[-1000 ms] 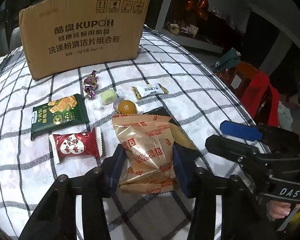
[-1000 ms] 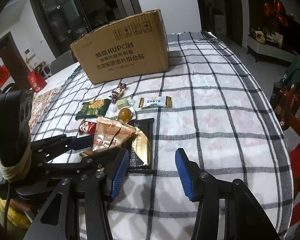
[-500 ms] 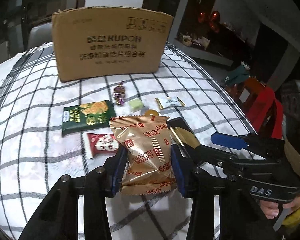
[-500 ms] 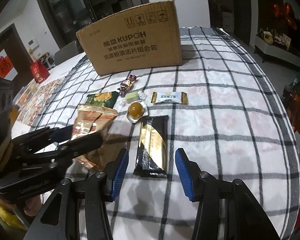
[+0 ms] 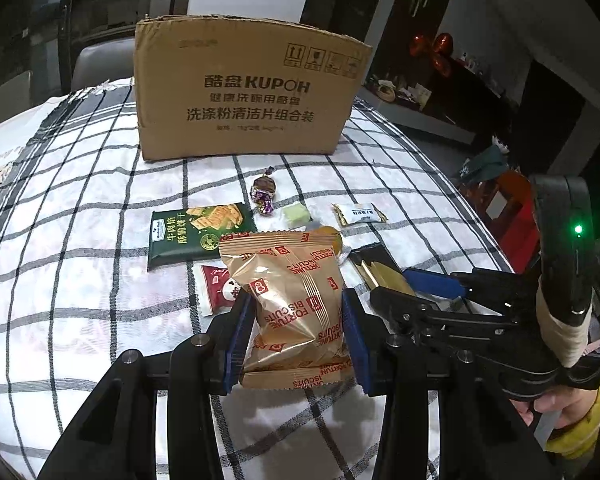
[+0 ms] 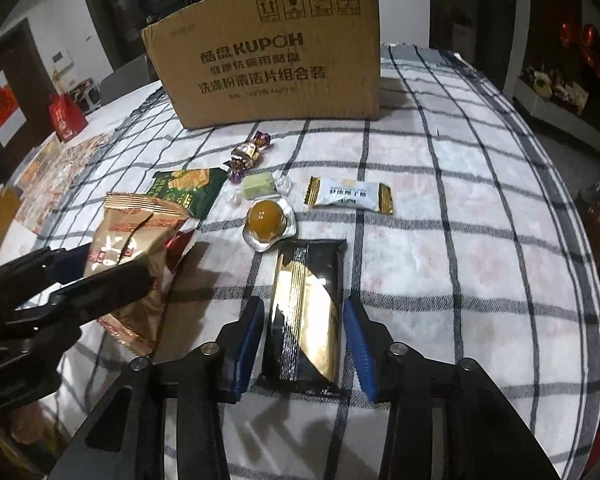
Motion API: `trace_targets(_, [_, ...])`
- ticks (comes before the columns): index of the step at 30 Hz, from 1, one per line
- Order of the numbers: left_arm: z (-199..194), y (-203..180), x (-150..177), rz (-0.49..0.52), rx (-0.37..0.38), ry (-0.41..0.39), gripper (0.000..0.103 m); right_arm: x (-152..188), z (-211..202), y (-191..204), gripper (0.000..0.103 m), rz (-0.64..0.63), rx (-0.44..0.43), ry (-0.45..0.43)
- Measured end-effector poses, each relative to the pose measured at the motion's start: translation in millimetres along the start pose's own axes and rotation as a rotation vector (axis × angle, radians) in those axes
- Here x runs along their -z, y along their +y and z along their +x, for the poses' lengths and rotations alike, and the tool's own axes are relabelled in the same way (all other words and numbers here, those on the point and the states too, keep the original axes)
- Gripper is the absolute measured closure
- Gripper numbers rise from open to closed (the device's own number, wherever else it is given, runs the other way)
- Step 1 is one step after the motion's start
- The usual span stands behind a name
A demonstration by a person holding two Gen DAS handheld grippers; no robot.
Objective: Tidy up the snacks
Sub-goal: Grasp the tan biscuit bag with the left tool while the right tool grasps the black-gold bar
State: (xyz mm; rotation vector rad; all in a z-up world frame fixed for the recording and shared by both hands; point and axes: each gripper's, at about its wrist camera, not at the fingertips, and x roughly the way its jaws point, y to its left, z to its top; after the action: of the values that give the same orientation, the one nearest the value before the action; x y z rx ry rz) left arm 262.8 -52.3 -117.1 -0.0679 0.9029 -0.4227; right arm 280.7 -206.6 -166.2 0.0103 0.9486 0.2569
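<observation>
My left gripper (image 5: 296,338) is shut on a gold "Fortune Biscuits" packet (image 5: 294,304) and holds it above the checked tablecloth; it also shows in the right wrist view (image 6: 128,248). My right gripper (image 6: 305,340) is open, its blue pads either side of a black and gold bar packet (image 6: 306,308) that lies flat on the cloth. A cardboard box (image 5: 244,92) stands at the back. Loose snacks lie in front of it: a green cracker packet (image 5: 198,236), a red packet (image 5: 220,286), a purple candy (image 5: 263,194), a green cube (image 5: 296,215), a white and gold packet (image 5: 360,215), an amber jelly cup (image 6: 266,220).
The table (image 6: 480,240) has a white cloth with a dark grid. Its right edge drops to a dark room with a red chair (image 5: 512,216). At the far left of the right wrist view lie a red gift bag (image 6: 64,118) and printed papers (image 6: 44,184).
My left gripper has lifted the biscuit packet higher and swung to face the box. My right gripper has moved forward, so its pads now flank the black and gold bar.
</observation>
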Motion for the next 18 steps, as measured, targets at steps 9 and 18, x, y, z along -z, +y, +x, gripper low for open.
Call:
trace_targets(9, [-9, 1, -1, -0.004, -0.016, -0.012, 0.06, 2, -6, 4, 0.071, -0.02, 0.015, -0.017])
trace_targets(18, [-30, -3, -8, 0.003, -0.03, -0.057, 0.06, -5, -46, 7, 0.071, -0.012, -0.007, -0.104])
